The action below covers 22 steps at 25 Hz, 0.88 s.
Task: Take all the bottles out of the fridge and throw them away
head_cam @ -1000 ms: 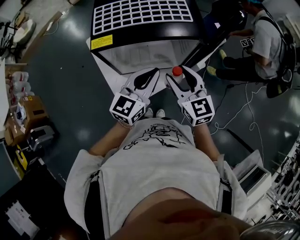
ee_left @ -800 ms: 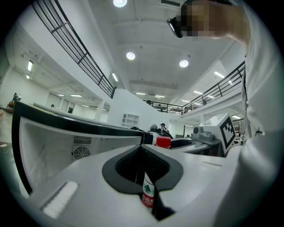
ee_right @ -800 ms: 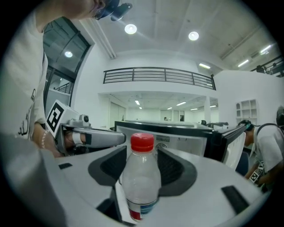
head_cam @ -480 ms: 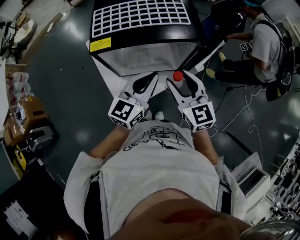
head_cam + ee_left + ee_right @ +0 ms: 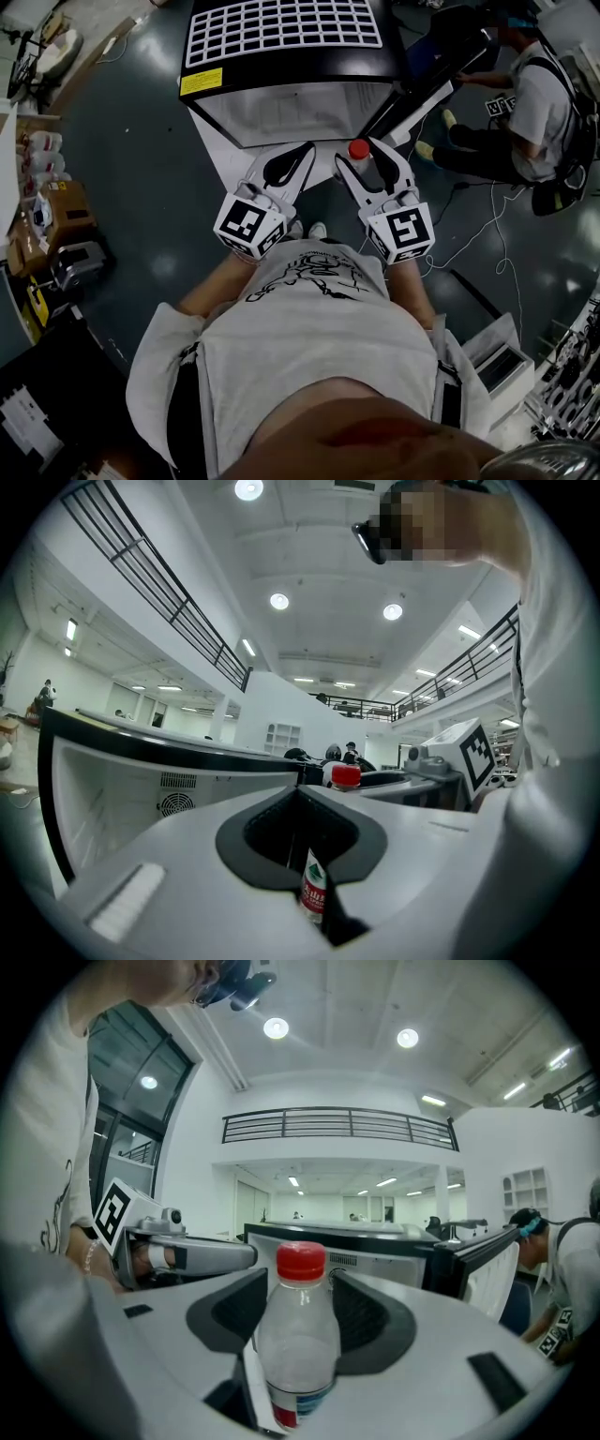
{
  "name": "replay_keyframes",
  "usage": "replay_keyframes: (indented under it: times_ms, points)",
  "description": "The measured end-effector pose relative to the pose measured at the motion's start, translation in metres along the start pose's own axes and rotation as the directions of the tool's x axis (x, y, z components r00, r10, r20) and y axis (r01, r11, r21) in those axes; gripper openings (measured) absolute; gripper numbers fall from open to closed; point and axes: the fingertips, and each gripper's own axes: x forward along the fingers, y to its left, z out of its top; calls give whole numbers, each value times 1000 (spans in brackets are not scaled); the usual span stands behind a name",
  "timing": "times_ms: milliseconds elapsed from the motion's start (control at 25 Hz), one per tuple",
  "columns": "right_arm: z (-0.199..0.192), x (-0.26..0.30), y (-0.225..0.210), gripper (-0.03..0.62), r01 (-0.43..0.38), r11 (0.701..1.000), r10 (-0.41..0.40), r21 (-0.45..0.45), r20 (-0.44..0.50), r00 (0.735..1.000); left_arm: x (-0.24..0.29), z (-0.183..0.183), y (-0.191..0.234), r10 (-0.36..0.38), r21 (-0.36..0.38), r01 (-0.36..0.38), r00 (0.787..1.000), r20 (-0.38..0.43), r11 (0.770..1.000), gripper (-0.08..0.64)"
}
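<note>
In the head view I hold both grippers in front of the black fridge [image 5: 281,58], whose door [image 5: 417,86] stands open at the right. My right gripper [image 5: 371,156] is shut on a clear plastic bottle with a red cap [image 5: 358,149]; in the right gripper view the bottle [image 5: 298,1335] stands upright between the jaws of this gripper [image 5: 296,1283]. My left gripper [image 5: 298,156] is shut, its jaws [image 5: 300,794] meeting round an oval hole. A scrap of red-and-white bottle label [image 5: 313,891] shows through the slit low down; I cannot tell whether it is gripped.
A second person [image 5: 544,103] crouches at the back right beside the fridge door. Cables [image 5: 487,225] trail over the dark floor on the right. Cardboard boxes [image 5: 56,202] and gear stand at the left, and white equipment [image 5: 502,361] at the lower right.
Both grippers have barely shifted; the right one with the bottle has drifted slightly to the right. Grips are unchanged.
</note>
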Motion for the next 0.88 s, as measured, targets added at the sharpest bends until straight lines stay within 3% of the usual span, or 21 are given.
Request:
replay_keyframes:
  times_ms: [560,880]
  points:
    - [-5,-11,10,222,-100,995,100,-2,9,995,-11,-6,-17,85,-21,-84,996,21,996,9]
    - [-1,4,35,222,-171,985,171,-14,14,985,-38,-3,1,162,-17,-161,986,36,987,9]
